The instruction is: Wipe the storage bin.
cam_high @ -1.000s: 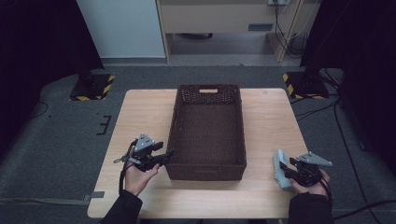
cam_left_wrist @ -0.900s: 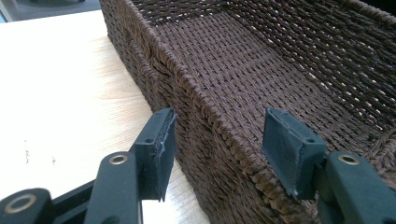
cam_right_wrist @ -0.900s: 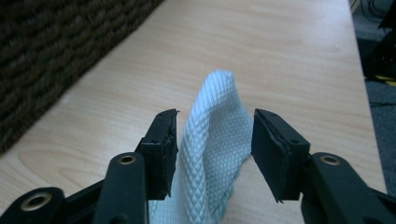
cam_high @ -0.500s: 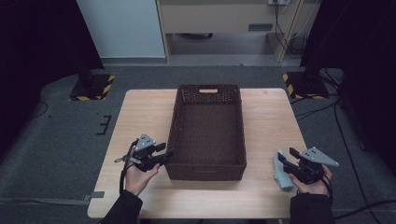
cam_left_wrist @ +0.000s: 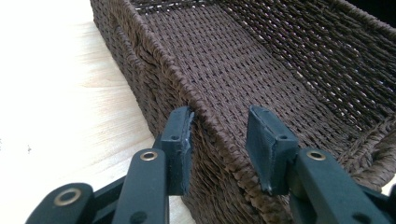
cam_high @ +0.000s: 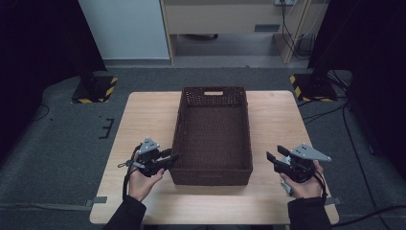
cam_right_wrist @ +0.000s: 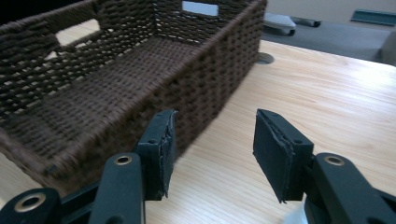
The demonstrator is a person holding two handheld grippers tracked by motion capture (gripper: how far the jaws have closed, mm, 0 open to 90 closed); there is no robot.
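The surface [cam_high: 143, 115] is a pale wooden top, and the basket [cam_high: 212, 132] stands lengthwise down its middle, empty, with a handle slot in the far end wall. The step in hand looks like taking hold of the basket by its long walls.

The left gripper [cam_high: 167, 158] sits at the basket's left wall near the front corner. In the left gripper view its fingers [cam_left_wrist: 180, 144] straddle the woven rim [cam_left_wrist: 205, 116]: one pad lies against the outer face, the other stands clear inside. The jaws have just been closing, but the grip is not yet made, so the fingers count as released around the wall.

The right gripper [cam_high: 274, 158] hangs just off the basket's right wall, apart from it. In the right gripper view its fingers [cam_right_wrist: 275, 154] are spread with only bare wood between them and the wall off to one side.

To do this well, the left should finish pinching low enough that the pads bite below the rolled rim, not on its rounded top. The right should come across and drop one finger inside the wall opposite the left, so any lift stays level.
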